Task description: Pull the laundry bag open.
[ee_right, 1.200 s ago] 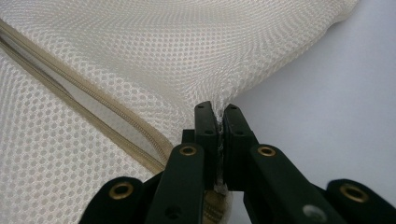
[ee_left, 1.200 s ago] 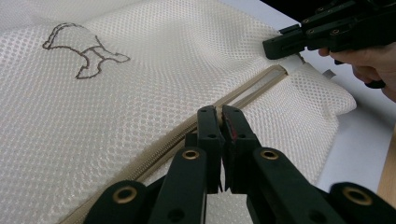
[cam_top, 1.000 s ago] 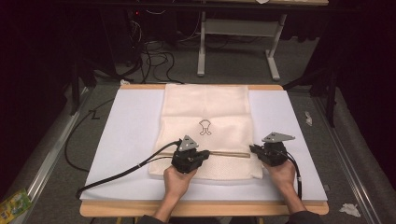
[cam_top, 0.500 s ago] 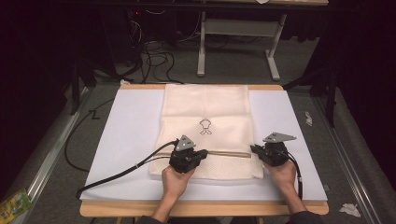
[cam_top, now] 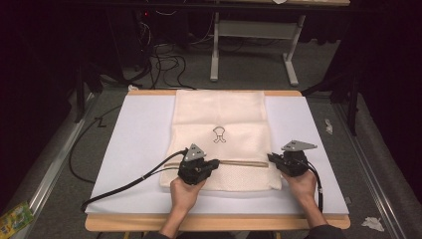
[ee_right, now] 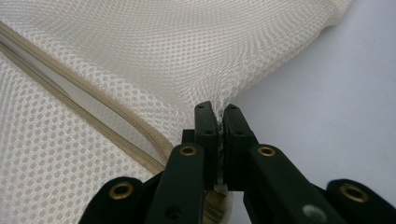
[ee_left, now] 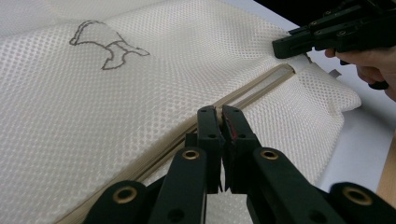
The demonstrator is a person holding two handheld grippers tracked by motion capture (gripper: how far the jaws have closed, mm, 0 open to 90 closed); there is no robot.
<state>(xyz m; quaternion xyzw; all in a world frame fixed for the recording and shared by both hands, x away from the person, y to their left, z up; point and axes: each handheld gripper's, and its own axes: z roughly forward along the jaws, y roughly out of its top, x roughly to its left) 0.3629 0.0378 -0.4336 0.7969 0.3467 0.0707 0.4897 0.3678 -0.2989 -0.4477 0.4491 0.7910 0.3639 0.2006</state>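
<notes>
Cream mesh laundry bag (cam_top: 219,142) lies flat on the white-covered counter (cam_top: 129,149), zipper (cam_top: 244,163) partly open. Left gripper (ee_left: 222,122) jaws are closed on the zipper pull. Right gripper (ee_right: 218,120) jaws pinch the bag's mesh edge at the zipper's end.

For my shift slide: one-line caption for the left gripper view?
Left gripper shut on the zipper of a cream mesh bag, right gripper pinching its far edge.

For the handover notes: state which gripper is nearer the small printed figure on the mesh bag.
Left. The left gripper sits just below the printed figure; the right gripper grips the bag's right edge, farther off.
</notes>
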